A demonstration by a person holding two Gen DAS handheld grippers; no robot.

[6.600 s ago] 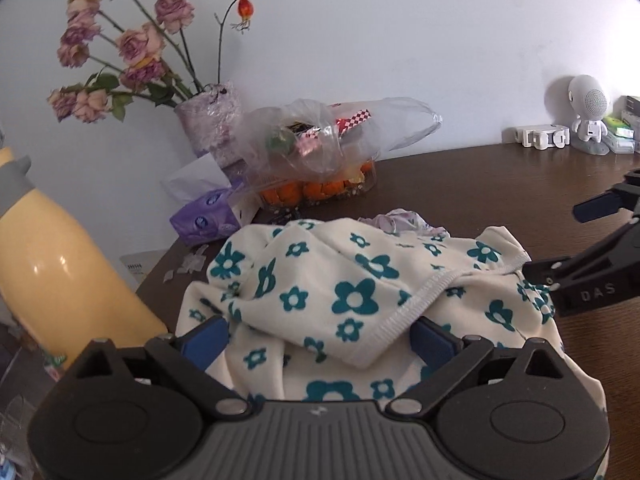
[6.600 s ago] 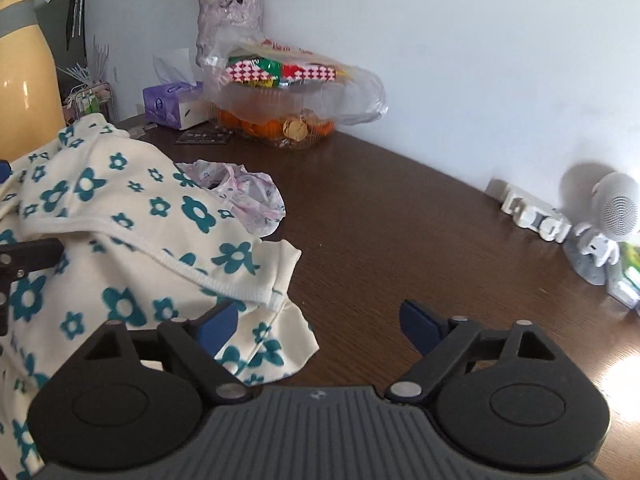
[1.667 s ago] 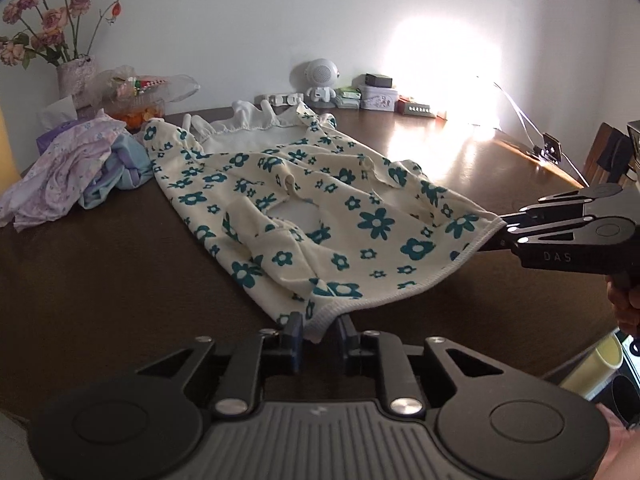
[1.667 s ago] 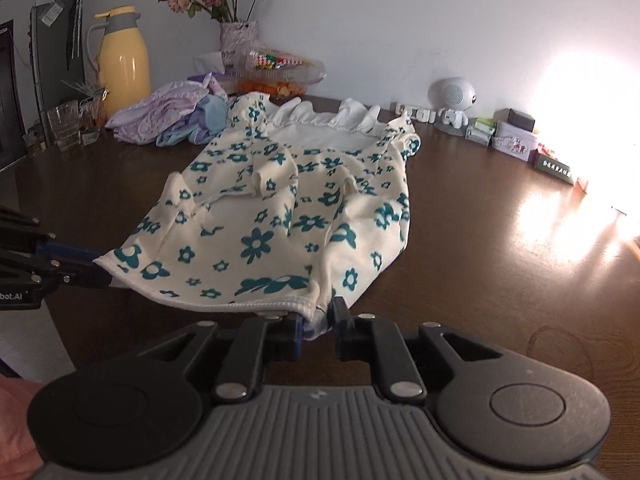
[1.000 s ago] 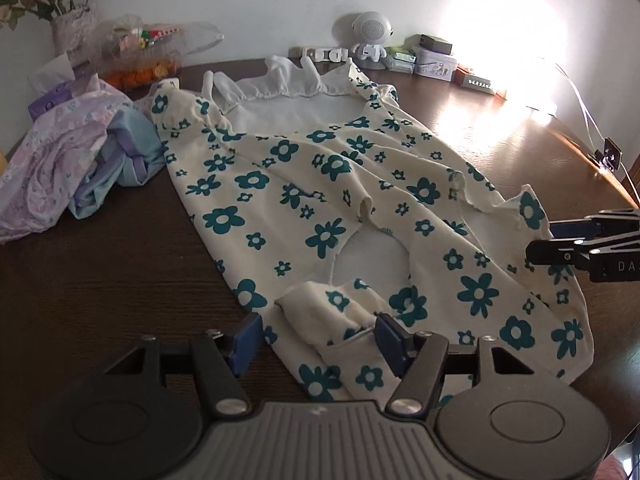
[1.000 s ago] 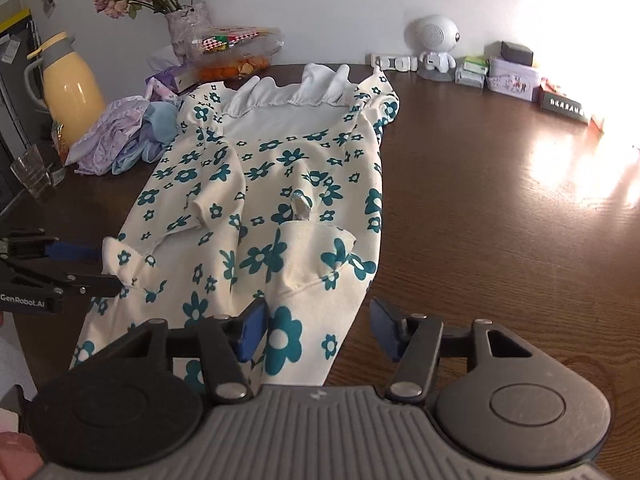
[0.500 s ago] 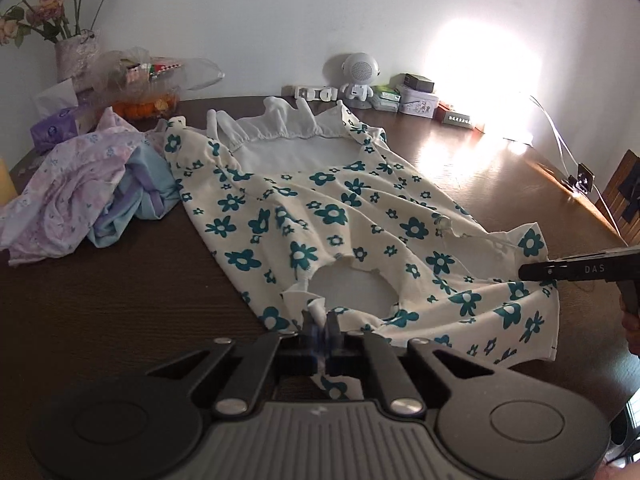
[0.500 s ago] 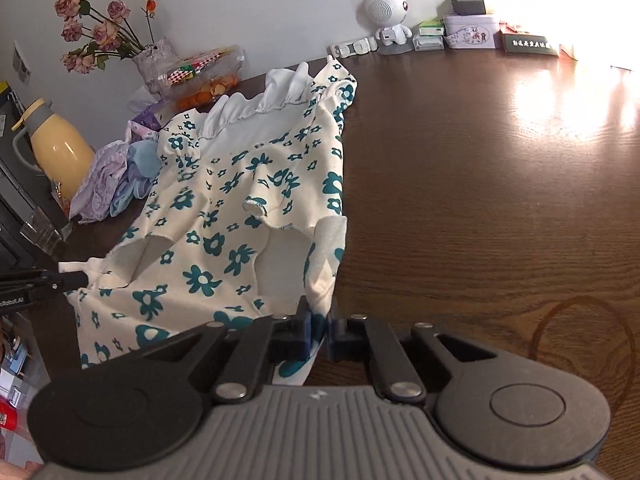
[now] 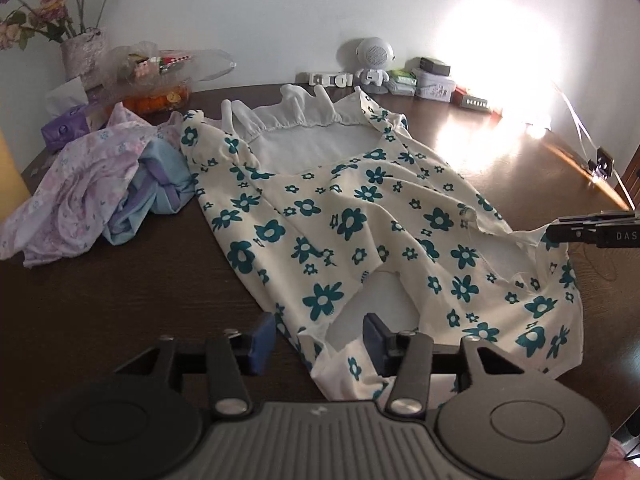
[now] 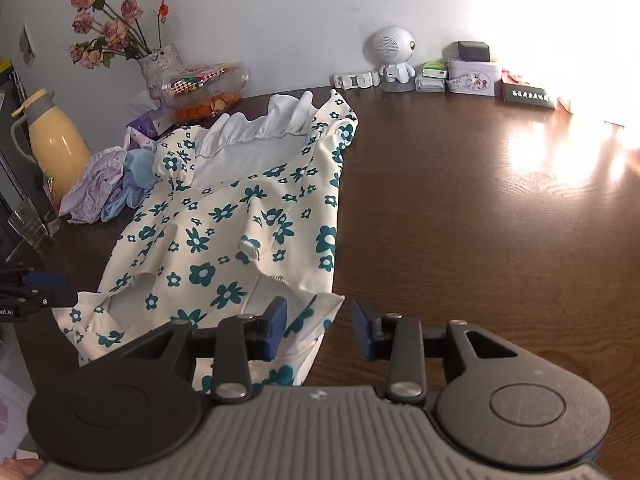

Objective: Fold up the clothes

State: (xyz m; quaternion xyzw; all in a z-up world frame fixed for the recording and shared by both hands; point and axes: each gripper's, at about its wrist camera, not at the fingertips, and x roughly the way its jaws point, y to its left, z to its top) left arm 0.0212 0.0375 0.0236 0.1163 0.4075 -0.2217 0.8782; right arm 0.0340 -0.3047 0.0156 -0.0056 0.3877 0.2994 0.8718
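A cream garment with teal flowers lies spread on the dark wooden table, its white ruffled edge toward the wall. It also shows in the right wrist view. My left gripper is open, with the garment's near left corner lying between its blue pads. My right gripper is open, with the near right corner lying by its left pad. The right gripper's fingers show at the right edge of the left wrist view.
A pile of lilac and blue clothes lies left of the garment. A flower vase, a fruit bag, a tissue box, a white speaker figure and small boxes line the wall. A yellow flask stands far left.
Both grippers were shut on the garment's near corners half a second ago; both have opened and the corners now rest on the table.
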